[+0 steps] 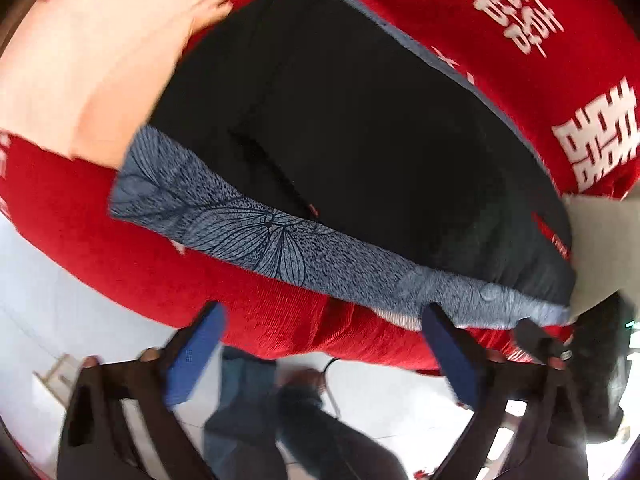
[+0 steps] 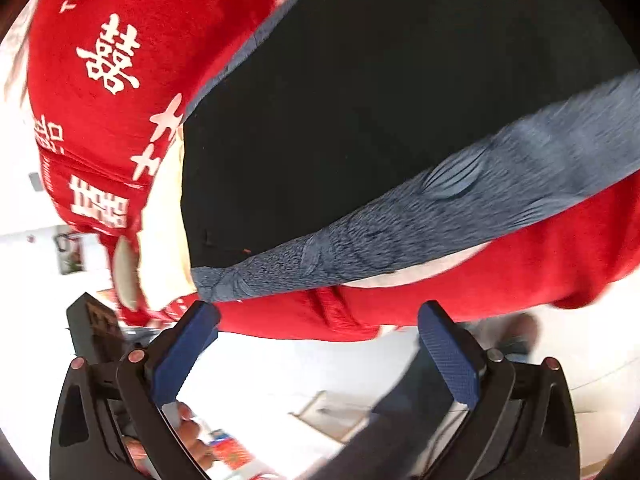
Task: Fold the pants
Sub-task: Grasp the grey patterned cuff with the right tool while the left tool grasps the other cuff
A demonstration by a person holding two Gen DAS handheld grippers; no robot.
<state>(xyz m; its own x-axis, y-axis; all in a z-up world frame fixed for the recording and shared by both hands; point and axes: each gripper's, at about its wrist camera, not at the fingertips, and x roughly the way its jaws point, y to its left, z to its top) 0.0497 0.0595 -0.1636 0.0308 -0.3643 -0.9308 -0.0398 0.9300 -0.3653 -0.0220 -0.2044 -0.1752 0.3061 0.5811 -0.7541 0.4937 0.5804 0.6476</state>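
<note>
Left wrist: pants [image 1: 340, 120] on red bedspread [image 1: 160, 272].

1 pants [image 1: 340, 120], 1 red bedcover [image 1: 500, 20]

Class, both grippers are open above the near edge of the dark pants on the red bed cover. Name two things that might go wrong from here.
1. The blue-grey patterned band lies right on the red cover, so the left gripper might pinch the cover along with it.
2. The right gripper hangs over the cover's edge, short of the pants; closing now would probably miss them.
</note>
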